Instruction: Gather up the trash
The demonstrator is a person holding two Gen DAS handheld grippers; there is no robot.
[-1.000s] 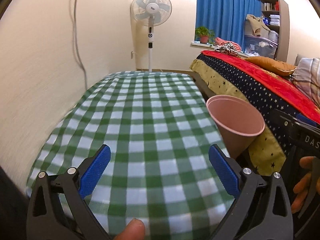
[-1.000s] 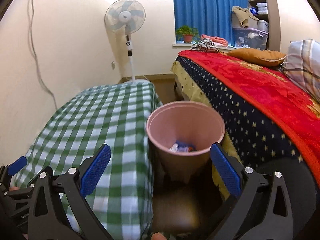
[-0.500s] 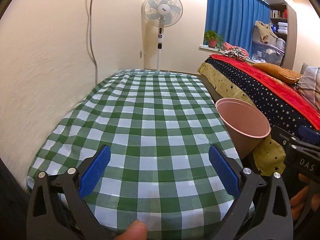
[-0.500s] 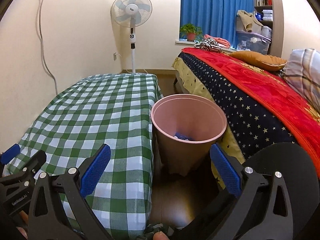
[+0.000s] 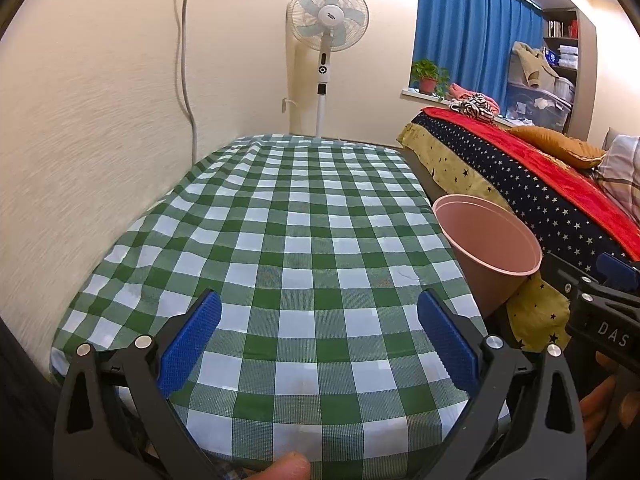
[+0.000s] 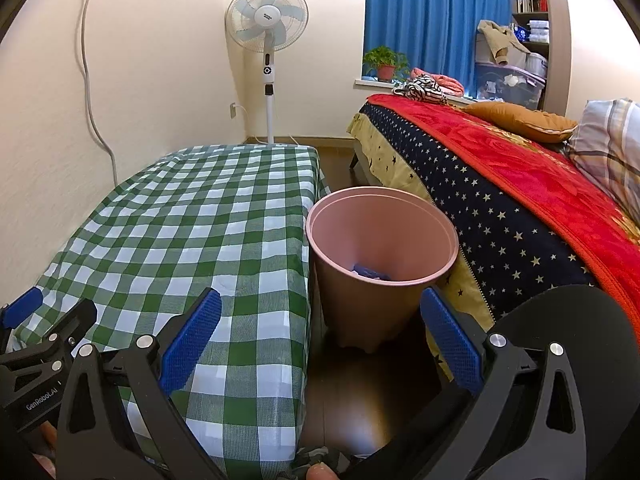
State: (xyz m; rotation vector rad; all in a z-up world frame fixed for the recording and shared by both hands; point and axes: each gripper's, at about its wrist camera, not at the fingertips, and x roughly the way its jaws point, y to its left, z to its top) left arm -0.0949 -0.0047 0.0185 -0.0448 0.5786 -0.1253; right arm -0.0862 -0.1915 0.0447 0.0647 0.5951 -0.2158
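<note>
Checking the cloth before calling the trash collected

Scanning from the left, the green checked tablecloth point(image 5: 304, 248) shows no litter in either view, so the step in hand looks like a last check or a retreat, which is my reading only. To do it well, sweep both cameras along the far edge and the wrinkled left side by the wall, where a scrap could hide in a fold. The left gripper point(image 5: 318, 340) hangs over the near end of the table with its blue pads wide apart and nothing between them. Next right, the pink bin point(image 6: 380, 264) stands on the floor just beside the table's edge, and a blue crumpled item point(image 6: 370, 271) lies at its bottom. The right gripper point(image 6: 320, 340) faces the bin, jaws spread and empty.

Around them: a pedestal fan point(image 5: 328, 28) beyond the table, a bed with a red starred cover point(image 6: 520, 184) close on the right. The gap between table and bed is narrow, so the bin is easy to knock.
</note>
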